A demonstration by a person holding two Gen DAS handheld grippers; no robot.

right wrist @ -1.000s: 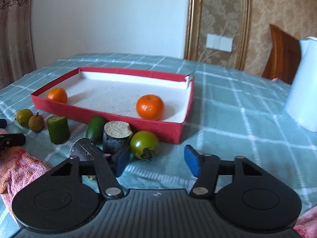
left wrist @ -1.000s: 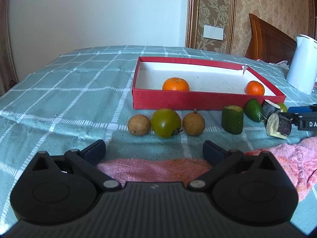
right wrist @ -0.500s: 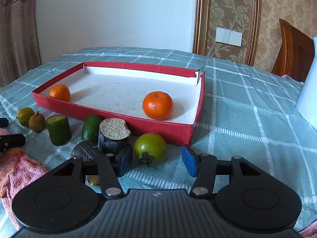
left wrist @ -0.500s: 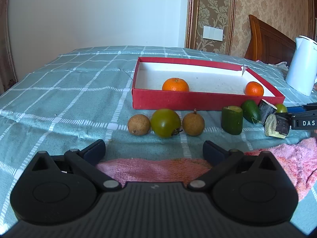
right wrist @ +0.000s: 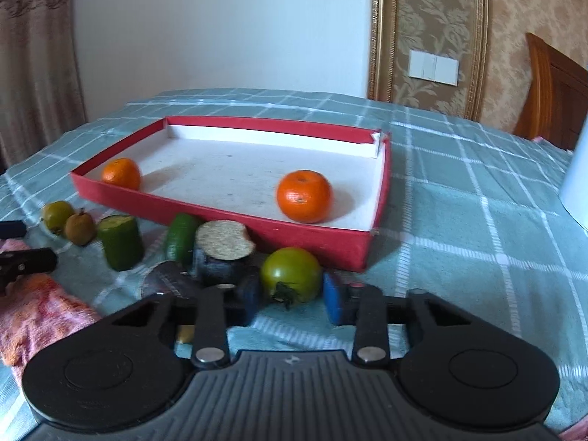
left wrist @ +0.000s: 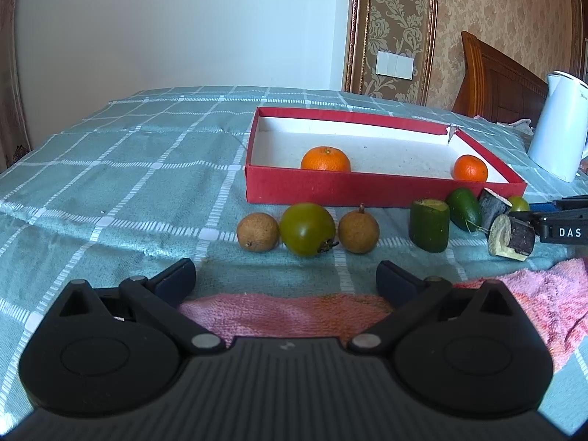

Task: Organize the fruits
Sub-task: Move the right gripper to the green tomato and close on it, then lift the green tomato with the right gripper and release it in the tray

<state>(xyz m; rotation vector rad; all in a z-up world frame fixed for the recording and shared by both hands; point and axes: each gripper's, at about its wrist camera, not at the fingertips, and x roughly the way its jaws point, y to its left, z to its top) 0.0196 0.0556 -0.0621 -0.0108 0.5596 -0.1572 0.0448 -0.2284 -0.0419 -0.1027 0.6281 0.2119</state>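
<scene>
My right gripper (right wrist: 292, 296) is closing its blue pads (right wrist: 332, 301) onto a green tomato (right wrist: 290, 273) that sits on the cloth just in front of the red box (right wrist: 228, 217); the pads touch its sides. Two oranges (right wrist: 304, 195) (right wrist: 121, 173) lie in the box. My left gripper (left wrist: 286, 275) is open over a pink towel (left wrist: 294, 312), with nothing between its fingers. Ahead of it lie two brown longans (left wrist: 257, 232) (left wrist: 358, 231) with a larger green tomato (left wrist: 308, 228) between them.
A green cut cylinder (right wrist: 121, 237), a green oval fruit (right wrist: 180, 237) and two dark sugarcane stubs (right wrist: 222, 253) (right wrist: 165, 279) crowd the left of my right gripper. A white kettle (left wrist: 558, 125) stands at the far right. The table is covered with a teal checked cloth (left wrist: 147, 183).
My right gripper's pads have come together around the green tomato, which had lain loose between them. The left gripper and the other fruits have not moved.
</scene>
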